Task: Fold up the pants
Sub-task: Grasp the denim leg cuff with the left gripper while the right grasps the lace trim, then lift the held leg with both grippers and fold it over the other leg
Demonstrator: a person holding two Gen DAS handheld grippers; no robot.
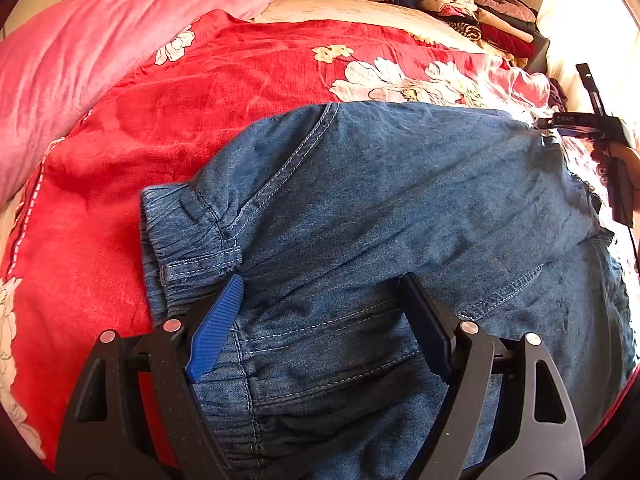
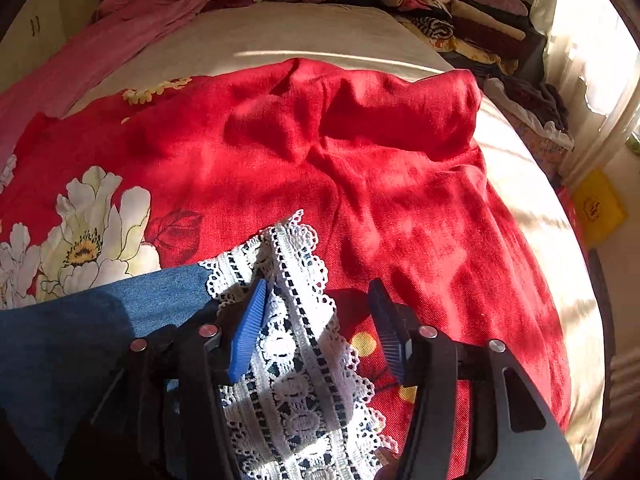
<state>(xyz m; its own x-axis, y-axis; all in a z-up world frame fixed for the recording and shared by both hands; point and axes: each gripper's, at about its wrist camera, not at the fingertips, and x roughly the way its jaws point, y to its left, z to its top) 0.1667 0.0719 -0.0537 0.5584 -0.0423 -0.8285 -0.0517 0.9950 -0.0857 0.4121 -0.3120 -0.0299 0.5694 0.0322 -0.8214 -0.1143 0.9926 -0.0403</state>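
Observation:
Blue denim pants (image 1: 380,200) with an elastic waistband (image 1: 188,240) lie on a red floral blanket (image 1: 200,92). My left gripper (image 1: 320,292) is open, its jaws wide apart over the waistband end. In the right wrist view the pants (image 2: 100,320) end in a white lace cuff (image 2: 288,320). My right gripper (image 2: 316,300) is open, its jaws either side of the lace cuff, which lies between them. The right gripper also shows at the far right of the left wrist view (image 1: 592,128).
A pink quilt (image 1: 80,60) lies at the left of the bed. Piles of folded clothes (image 1: 472,4) sit at the bed's far right. The red blanket (image 2: 380,160) is wrinkled ahead of the right gripper. A sunlit window (image 2: 592,60) is at right.

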